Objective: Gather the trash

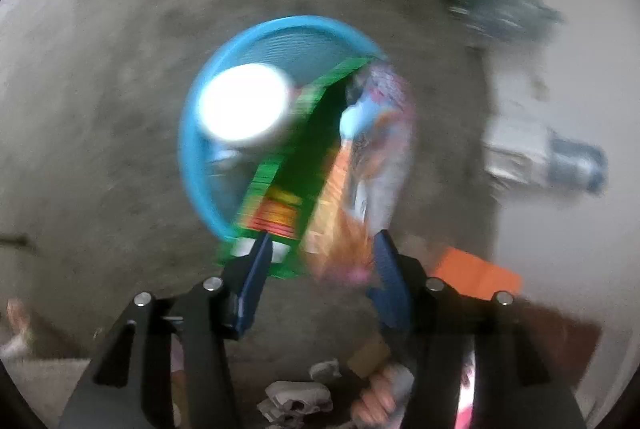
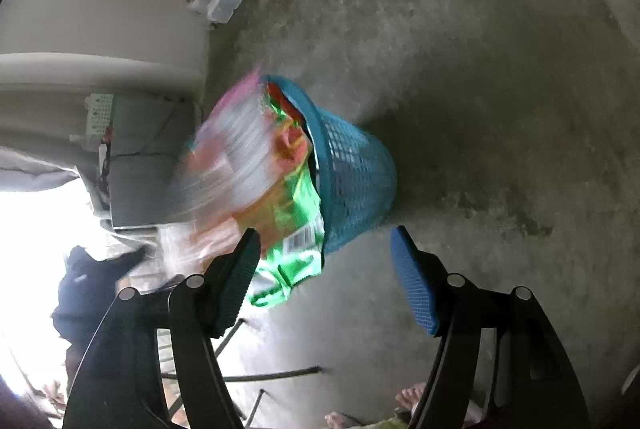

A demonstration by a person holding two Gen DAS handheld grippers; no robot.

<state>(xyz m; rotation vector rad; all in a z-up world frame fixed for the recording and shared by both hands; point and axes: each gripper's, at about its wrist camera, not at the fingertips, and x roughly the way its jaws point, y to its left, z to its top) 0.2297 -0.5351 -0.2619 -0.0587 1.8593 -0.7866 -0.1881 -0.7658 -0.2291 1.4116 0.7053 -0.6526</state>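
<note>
Blue bin [image 1: 280, 29] straight ahead on the floor [image 2: 480, 69], green wrapper [image 1: 296, 149] slanting lengthwise over its rim beside a pink one [image 1: 384, 133]; left gripper [image 1: 320, 249] nearer, spread, wrappers between its fingers; right gripper [image 2: 324, 253] spread, empty

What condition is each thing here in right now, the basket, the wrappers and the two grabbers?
Blue basket: upright on the floor, wrappers sticking out over its rim.
Green wrapper: partly in the basket, its lower end between the left gripper's fingers.
Orange and pink wrapper: blurred, beside the green one, at the basket's rim.
Left gripper: open, wrappers between its fingers.
Right gripper: open, holding nothing.
</note>
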